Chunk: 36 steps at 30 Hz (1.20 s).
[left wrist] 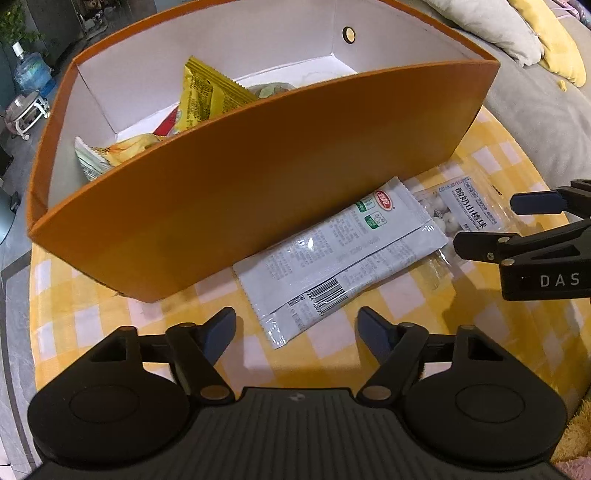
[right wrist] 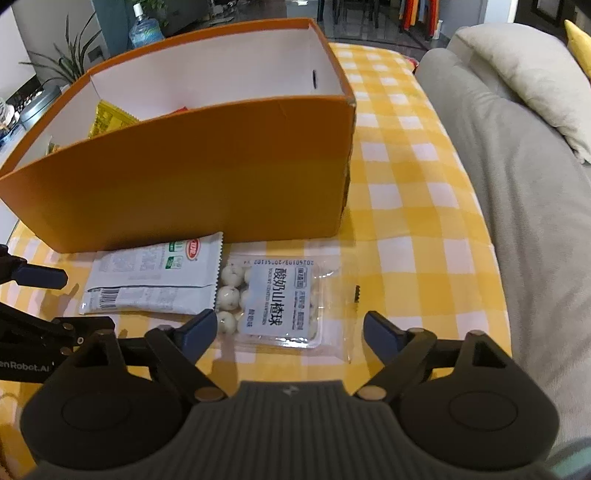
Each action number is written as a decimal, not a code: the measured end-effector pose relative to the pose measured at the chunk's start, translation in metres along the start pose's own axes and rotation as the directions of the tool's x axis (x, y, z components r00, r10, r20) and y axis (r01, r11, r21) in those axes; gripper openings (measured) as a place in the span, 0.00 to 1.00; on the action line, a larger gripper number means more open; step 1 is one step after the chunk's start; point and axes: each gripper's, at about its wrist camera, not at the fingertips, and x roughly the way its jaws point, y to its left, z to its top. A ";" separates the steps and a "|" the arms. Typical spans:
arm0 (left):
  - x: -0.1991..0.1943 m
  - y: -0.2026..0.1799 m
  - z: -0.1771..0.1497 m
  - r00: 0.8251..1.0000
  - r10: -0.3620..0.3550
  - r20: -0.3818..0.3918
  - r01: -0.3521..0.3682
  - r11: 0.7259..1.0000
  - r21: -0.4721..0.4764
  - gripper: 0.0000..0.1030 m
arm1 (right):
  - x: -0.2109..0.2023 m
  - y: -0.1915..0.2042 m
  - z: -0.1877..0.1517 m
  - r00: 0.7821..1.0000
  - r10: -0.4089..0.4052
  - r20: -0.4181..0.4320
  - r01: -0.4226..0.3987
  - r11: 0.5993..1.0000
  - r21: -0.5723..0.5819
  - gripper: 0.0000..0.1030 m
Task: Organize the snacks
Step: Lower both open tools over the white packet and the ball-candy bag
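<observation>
Snack packets lie on a yellow-and-white checked tablecloth [right wrist: 406,206], just in front of an orange box [left wrist: 258,199] that already holds several snacks. Left gripper [left wrist: 296,330] hangs spread wide and empty over the near end of a white packet [left wrist: 332,262]. Right gripper [right wrist: 290,330] is likewise wide open with nothing in it, above a clear bag of white balls [right wrist: 277,302] to the right.

The white packet's edge overlaps the clear bag, so lifting one could drag the other. Both wrappers look flat and slick, so fingers may slide off or pinch the cloth. The two grippers work close together and might collide.

A grey sofa [right wrist: 517,184] with cushions stands to the right; a water bottle [right wrist: 146,29] and a plant [right wrist: 62,62] are far behind.
</observation>
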 end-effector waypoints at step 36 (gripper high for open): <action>-0.002 -0.009 -0.002 0.998 0.064 0.023 -0.067 0.972 0.224 0.64 | -0.006 0.033 -0.006 0.998 0.055 0.001 -0.049 0.905 -0.422 0.83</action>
